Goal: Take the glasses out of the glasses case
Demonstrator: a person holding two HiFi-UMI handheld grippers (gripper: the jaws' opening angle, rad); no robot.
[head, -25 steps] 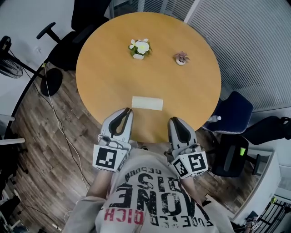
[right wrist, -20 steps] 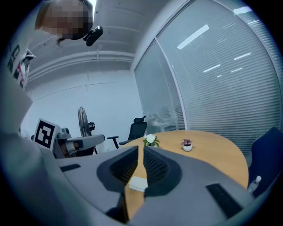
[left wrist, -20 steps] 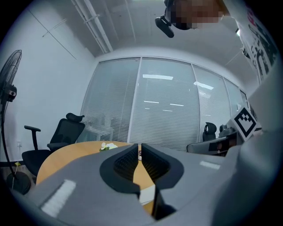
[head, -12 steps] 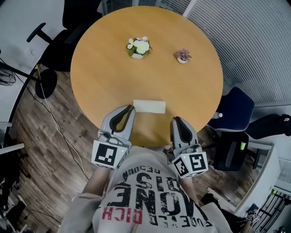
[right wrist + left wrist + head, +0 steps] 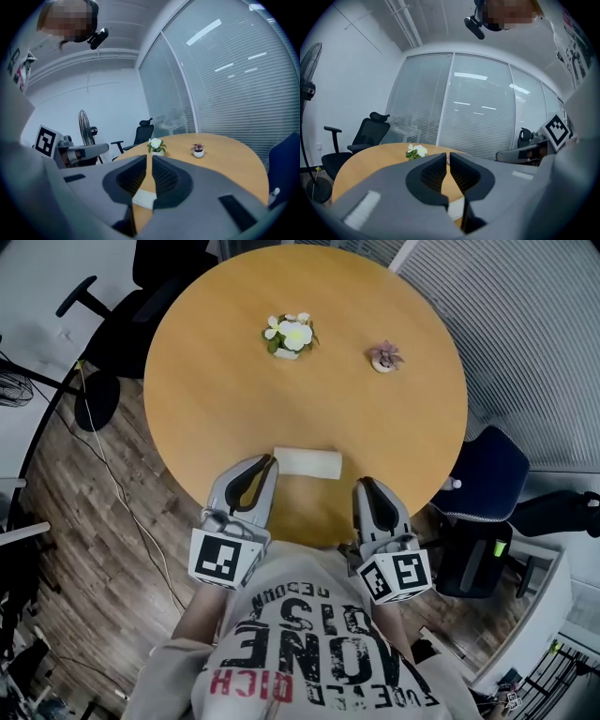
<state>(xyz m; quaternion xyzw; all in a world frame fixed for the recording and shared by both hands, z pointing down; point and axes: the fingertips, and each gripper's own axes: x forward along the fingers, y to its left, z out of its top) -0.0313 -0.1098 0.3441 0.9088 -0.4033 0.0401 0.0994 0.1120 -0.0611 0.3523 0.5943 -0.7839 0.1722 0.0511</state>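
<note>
A white, closed glasses case (image 5: pixel 307 462) lies on the round wooden table (image 5: pixel 216 381), near its front edge. My left gripper (image 5: pixel 270 460) is shut and holds nothing; its tip is just beside the case's left end. My right gripper (image 5: pixel 362 484) is shut and holds nothing too, a little nearer to me than the case's right end. In the left gripper view the case (image 5: pixel 455 209) shows below the shut left gripper (image 5: pixel 448 157). In the right gripper view the case (image 5: pixel 144 198) shows under the right gripper (image 5: pixel 150 158). The glasses themselves are not visible.
A pot of white flowers (image 5: pixel 289 336) and a small pink plant pot (image 5: pixel 384 357) stand at the table's far side. A black office chair (image 5: pixel 141 296) is at the far left, a blue chair (image 5: pixel 483 479) at the right. Cables run over the wooden floor (image 5: pixel 103 484).
Both grippers have moved a little forward toward the case; the left tip now sits next to its left end. The case has not moved.
</note>
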